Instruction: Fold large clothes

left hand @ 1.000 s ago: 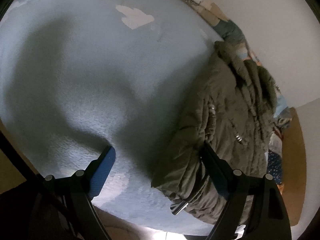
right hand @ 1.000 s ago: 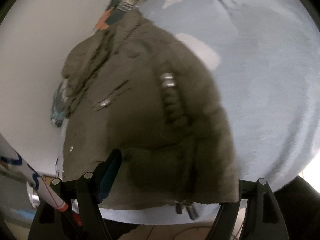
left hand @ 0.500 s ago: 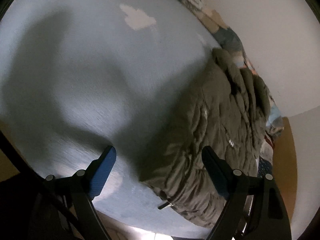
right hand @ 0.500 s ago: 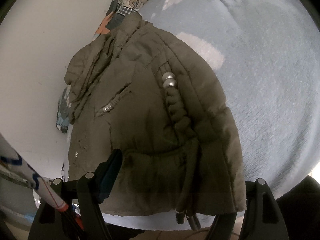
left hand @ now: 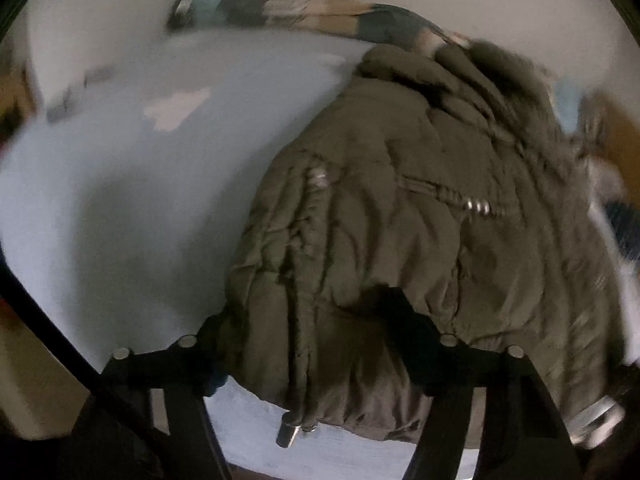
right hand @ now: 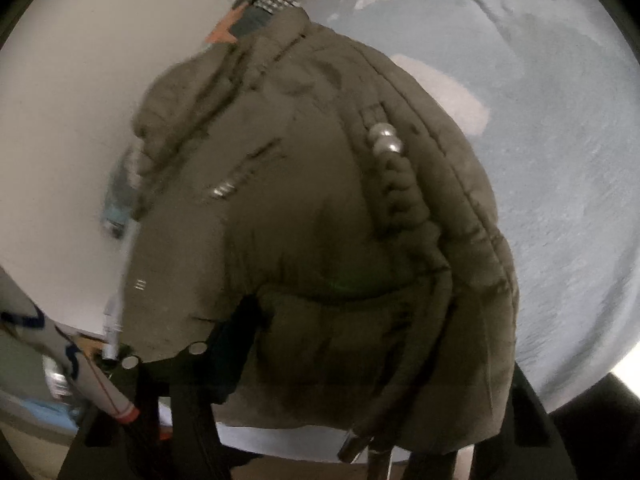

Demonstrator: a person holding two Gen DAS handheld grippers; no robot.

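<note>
Looking along my left hand-held gripper (left hand: pixel 308 340): jaws have just been closing and now clench the near hem of the olive jacket (left hand: pixel 400 248), which lies on the pale blue bed cover (left hand: pixel 120 200).

Right view: right hand-held gripper (right hand: pixel 376 360) likewise just closed, hem bunched between its fingers; jacket (right hand: pixel 312 208) beside the white wall (right hand: pixel 80 80).

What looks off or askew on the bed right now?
Nothing damaged or spilled. The olive jacket lies bunched and wrinkled at the edge of the blue blanket, its drawstring ends hanging over the near edge.
</note>
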